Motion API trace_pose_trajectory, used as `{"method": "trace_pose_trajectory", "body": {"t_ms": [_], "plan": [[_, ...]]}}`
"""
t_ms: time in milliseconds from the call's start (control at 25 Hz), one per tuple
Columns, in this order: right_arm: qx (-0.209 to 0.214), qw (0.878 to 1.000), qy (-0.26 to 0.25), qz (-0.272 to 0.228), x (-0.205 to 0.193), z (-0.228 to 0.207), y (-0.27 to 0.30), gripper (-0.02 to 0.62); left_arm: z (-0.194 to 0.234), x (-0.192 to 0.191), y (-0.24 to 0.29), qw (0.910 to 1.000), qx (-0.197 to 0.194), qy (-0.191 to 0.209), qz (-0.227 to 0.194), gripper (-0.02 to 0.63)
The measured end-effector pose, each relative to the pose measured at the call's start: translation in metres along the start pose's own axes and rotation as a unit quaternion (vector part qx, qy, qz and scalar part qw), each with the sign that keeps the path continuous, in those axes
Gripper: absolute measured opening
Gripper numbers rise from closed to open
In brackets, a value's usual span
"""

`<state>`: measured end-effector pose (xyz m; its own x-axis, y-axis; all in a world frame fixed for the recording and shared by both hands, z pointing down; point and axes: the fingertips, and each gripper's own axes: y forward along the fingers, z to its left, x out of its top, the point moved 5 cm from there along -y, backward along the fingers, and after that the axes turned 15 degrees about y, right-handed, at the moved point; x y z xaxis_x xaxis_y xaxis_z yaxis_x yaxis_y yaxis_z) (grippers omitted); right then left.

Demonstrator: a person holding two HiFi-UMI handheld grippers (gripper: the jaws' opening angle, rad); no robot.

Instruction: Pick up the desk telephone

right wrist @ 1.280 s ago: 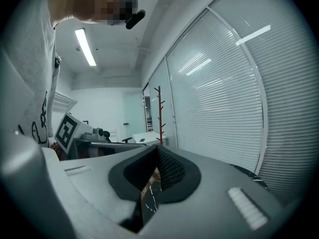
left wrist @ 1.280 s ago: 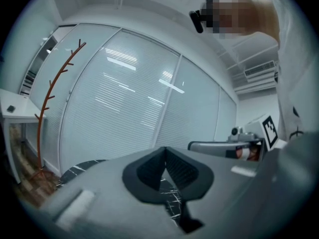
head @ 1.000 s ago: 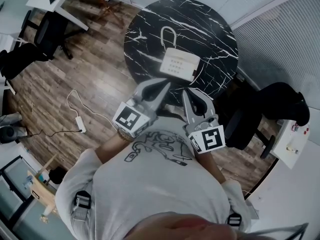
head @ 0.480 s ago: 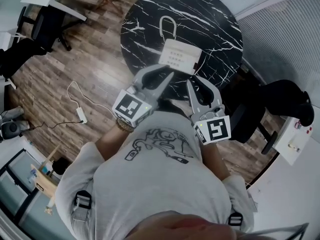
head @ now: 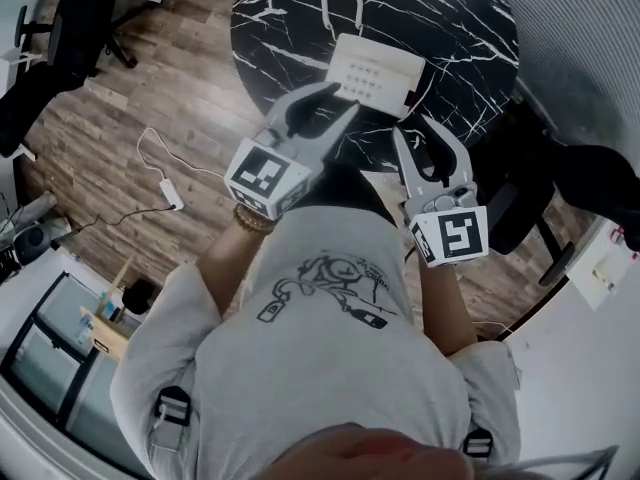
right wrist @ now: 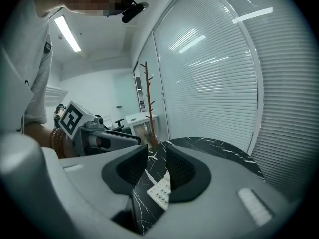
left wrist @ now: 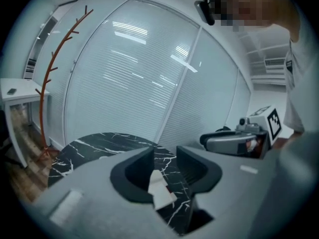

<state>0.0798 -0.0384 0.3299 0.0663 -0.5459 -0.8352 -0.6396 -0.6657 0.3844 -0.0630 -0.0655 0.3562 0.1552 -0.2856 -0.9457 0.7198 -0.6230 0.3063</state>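
The white desk telephone with a pale keypad lies flat on the round black surface veined in white like marble, close to the edge nearest the person. The grey left gripper points at the telephone's near left corner; its jaws stand a little apart and are opening, with nothing pressed between the pads. The grey right gripper is just off the near right corner, its jaws likewise slightly apart, opening and empty.
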Motion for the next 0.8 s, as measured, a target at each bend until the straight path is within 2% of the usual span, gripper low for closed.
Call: {"method": "trace_pose_trajectory", "body": {"t_ms": [360, 560, 800], "plan": [[-0.016, 0.999, 0.022, 0.03, -0.052, -0.044, 0.047, 0.177, 0.028, -0.069, 0.039, 0.999, -0.008, -0.025, 0.037, 0.225], [-0.049, 0.997, 0.037, 0.047, -0.084, -0.073, 0.068, 0.232, 0.042, -0.113, 0.059, 0.9968, -0.007, -0.041, 0.067, 0.249], [-0.087, 0.992, 0.054, 0.074, -0.121, -0.106, 0.089, 0.31, 0.055, -0.166, 0.085, 0.9933, -0.01, -0.045, 0.106, 0.316]]}}
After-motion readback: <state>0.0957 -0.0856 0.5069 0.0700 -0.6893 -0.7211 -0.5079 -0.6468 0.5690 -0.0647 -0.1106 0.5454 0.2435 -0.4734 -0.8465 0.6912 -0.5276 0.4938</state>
